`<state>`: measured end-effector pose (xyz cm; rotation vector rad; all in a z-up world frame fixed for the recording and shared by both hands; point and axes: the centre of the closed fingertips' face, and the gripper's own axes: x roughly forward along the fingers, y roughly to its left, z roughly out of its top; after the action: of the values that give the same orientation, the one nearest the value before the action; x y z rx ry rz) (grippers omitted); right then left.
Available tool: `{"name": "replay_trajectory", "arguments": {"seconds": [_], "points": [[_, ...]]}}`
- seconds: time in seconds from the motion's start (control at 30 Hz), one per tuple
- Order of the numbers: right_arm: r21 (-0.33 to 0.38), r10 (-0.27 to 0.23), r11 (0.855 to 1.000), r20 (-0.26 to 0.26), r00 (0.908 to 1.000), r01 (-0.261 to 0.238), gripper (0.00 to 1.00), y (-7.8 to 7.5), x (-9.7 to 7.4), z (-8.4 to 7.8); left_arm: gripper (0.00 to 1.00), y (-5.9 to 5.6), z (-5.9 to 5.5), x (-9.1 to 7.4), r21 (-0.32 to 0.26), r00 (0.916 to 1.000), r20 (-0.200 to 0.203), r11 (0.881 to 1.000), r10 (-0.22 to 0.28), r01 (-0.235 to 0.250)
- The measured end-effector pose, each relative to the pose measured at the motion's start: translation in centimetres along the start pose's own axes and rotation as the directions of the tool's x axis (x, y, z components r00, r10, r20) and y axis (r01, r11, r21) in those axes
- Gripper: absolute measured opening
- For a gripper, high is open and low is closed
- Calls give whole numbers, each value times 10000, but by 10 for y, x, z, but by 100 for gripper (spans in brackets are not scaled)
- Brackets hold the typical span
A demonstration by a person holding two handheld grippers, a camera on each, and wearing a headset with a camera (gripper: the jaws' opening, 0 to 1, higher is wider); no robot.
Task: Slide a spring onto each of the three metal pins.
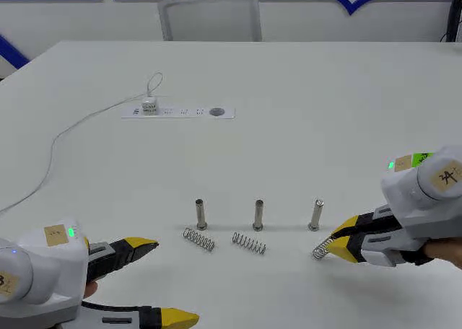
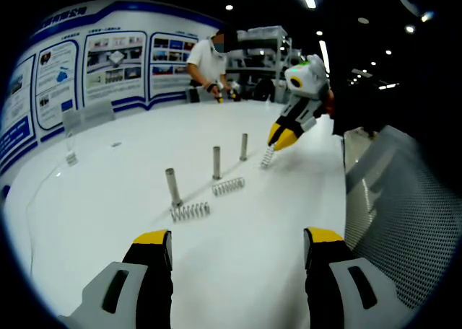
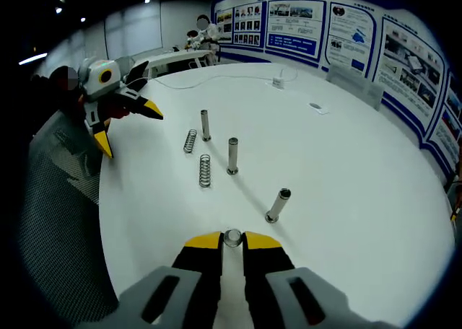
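Nearest, the left gripper (image 1: 175,281) hovers at the near edge of the white table (image 1: 303,98), jaws spread wide and empty. The right gripper (image 1: 333,244) pinches the held spring (image 1: 320,252) just before the right pin (image 1: 316,214). The left spring (image 1: 198,239) and middle spring (image 1: 249,243) lie loose before the left pin (image 1: 201,213) and middle pin (image 1: 258,214). Farther off sits a power strip (image 1: 178,112).

Office showroom, wall display boards (image 2: 115,62)

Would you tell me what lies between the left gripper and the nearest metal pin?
One loose spring lies just in front of that pin, between it and the open left gripper; the left gripper view shows it.
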<state>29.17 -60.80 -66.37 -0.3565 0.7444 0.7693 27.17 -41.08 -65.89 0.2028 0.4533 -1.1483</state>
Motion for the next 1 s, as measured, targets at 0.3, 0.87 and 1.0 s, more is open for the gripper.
{"name": "replay_trajectory", "arguments": {"seconds": [0.3, 0.87, 1.0], "points": [[717, 27, 9974, -105, 9999, -19, 12, -3, -6, 8, 76, 0, 0, 1, -19, 10000, 21, 10000, -49, 49], [223, -614, 9978, -296, 9977, 621, 11, -32, -39, 59, 76, 5, 2, -1, -74, 9997, 222, 9999, 108, -107], [170, -713, 9972, -521, 9961, 723, 11, -39, -37, 61, 76, 6, 5, -2, -111, 9993, 330, 9998, 178, -174]]}}
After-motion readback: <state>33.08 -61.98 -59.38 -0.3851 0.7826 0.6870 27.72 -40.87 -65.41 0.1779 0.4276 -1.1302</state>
